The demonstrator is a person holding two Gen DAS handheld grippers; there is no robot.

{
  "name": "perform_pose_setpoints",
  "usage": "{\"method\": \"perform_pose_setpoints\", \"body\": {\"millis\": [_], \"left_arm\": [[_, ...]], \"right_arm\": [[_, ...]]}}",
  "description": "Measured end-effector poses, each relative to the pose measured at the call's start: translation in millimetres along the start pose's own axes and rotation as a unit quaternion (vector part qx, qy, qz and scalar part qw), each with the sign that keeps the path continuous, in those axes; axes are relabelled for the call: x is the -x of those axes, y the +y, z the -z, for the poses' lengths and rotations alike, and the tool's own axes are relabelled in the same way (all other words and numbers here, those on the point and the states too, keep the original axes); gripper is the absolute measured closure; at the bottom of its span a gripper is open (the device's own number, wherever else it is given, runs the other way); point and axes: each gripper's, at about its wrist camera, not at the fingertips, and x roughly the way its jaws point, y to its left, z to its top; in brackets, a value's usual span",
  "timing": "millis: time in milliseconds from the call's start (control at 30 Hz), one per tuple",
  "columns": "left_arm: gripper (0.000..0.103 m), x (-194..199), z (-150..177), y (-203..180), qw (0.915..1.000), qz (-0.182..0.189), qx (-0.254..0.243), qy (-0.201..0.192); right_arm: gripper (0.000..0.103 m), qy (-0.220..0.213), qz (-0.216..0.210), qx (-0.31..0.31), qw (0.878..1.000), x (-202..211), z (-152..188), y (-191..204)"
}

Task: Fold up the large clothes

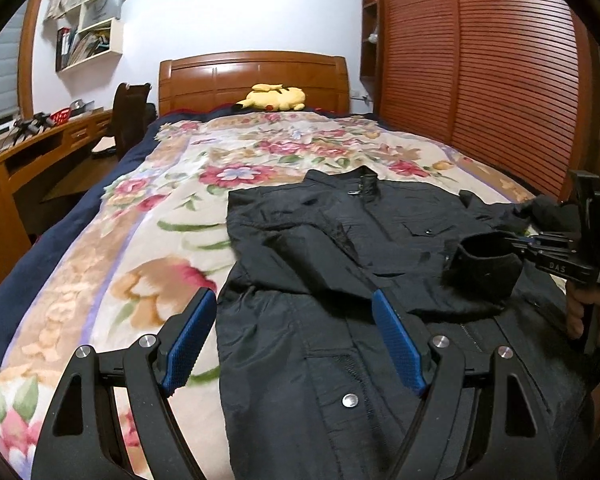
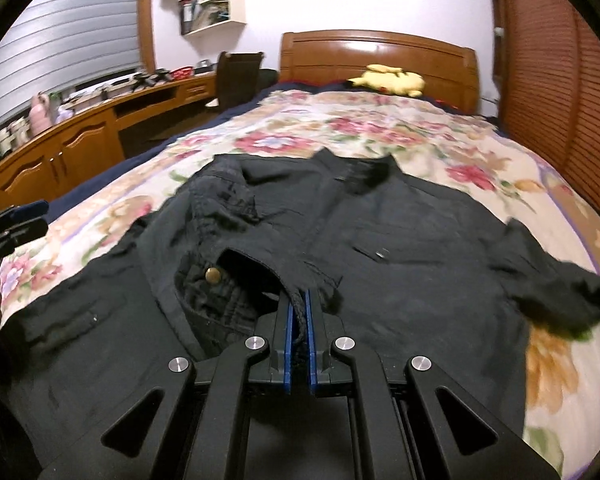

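A black jacket (image 1: 380, 216) lies front-up on the floral bedspread (image 1: 140, 240), collar toward the headboard. One sleeve (image 1: 300, 256) is folded across its chest. My left gripper (image 1: 294, 296) hovers open over the jacket's left edge, with nothing between its blue pads (image 1: 192, 336). My right gripper (image 2: 298, 298) is shut on the cuff (image 2: 236, 276) of the other sleeve, held above the jacket's front (image 2: 400, 240). In the left wrist view the right gripper (image 1: 512, 240) comes in from the right with the cuff (image 1: 484, 268) hanging from it, a hand (image 1: 584, 308) on its handle.
A yellow plush toy (image 1: 274, 98) lies by the wooden headboard (image 1: 252, 76). Slatted wardrobe doors (image 1: 480, 80) run along the bed's right side. A wooden desk (image 2: 80, 148) and a dark chair (image 2: 236, 80) stand to the left, with wall shelves (image 1: 88, 28) above.
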Motion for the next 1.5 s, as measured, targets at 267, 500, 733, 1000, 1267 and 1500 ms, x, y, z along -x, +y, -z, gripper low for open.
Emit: {"method": "perform_pose_setpoints", "body": {"millis": [267,500,733,1000,1267,1500], "left_arm": [[0.022,4,-16,-5,0.9999,0.008,-0.008,-0.004],[0.022,5,-36,-13,0.9998,0.014,-0.015,-0.009],[0.022,-5,-48,-35,0.9992,0.03,-0.015,-0.022],[0.022,-36,-35,-57,0.9986,0.048,-0.019,-0.005],[0.022,-59,-10,-63,0.9976,0.06,-0.027,0.022],[0.022,-71,4,-63,0.9954,0.081,-0.018,0.047]], "right_arm": [[0.097,0.004,0.022,-0.035,0.999,27,16,3],[0.089,0.001,0.032,-0.044,0.999,55,14,9],[0.048,-0.031,0.042,-0.051,0.997,71,11,10],[0.029,-0.029,0.014,-0.035,0.999,61,11,26],[0.028,-0.005,0.016,-0.032,0.999,38,9,22],[0.056,0.049,0.053,-0.044,0.996,8,23,-1]]}}
